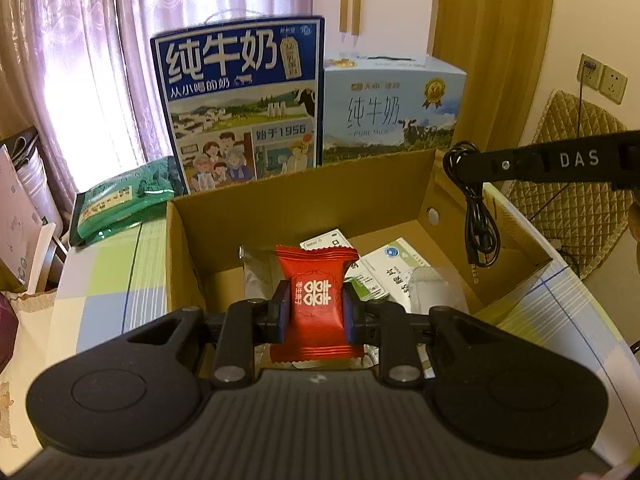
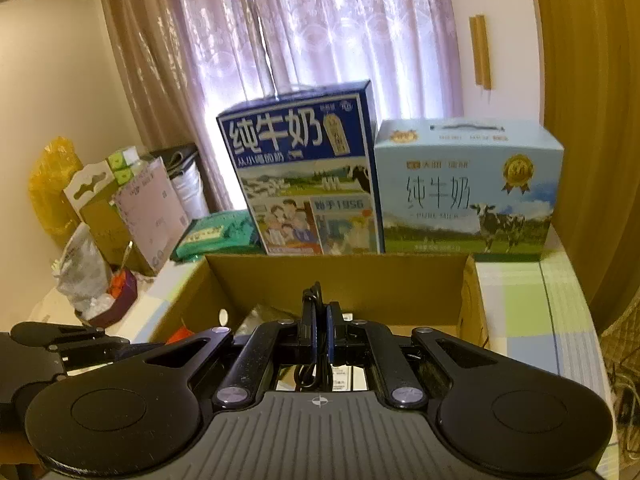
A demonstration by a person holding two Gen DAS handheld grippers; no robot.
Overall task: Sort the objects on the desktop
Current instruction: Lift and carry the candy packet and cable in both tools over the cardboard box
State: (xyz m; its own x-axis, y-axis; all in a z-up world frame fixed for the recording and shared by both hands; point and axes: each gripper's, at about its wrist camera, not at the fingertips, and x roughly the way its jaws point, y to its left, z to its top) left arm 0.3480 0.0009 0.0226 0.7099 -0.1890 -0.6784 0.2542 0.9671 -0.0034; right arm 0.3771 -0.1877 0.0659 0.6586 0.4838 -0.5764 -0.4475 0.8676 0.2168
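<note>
Lilac curtains (image 1: 80, 60) fill the upper left of both views, behind a table with a checked cloth (image 1: 116, 276).

At the centre of the left wrist view, the left gripper (image 1: 316, 310) is clamped on one red candy packet (image 1: 316, 304), a finger pressing each side of it. The packet hangs over the open cardboard box (image 1: 304, 200), which takes up the middle of the frame. Inside the box, just past the packet, lie two white printed packets (image 1: 384, 268) and one silvery foil piece (image 1: 256, 276).

In the lower middle of the right wrist view, the right gripper (image 2: 319, 332) has its fingers drawn narrow on one black cable (image 2: 316, 372), which passes between them and hangs below. In the left wrist view this gripper reaches in from the right edge, and the cable (image 1: 478, 224) dangles in loops over the right part of the box, its plug end lowest.

Beyond the box, two milk cartons stand side by side against its far wall: one dark blue carton (image 1: 240, 104) at centre and one pale blue carton (image 1: 394, 108) to its right. One green packet (image 1: 124, 200) lies at middle left, beside the dark blue carton. Two wall sockets (image 1: 604, 76) sit at the upper right. At the left of the right wrist view stand one yellow bag (image 2: 50, 184) and a cluster of boxes, too jumbled to count.
</note>
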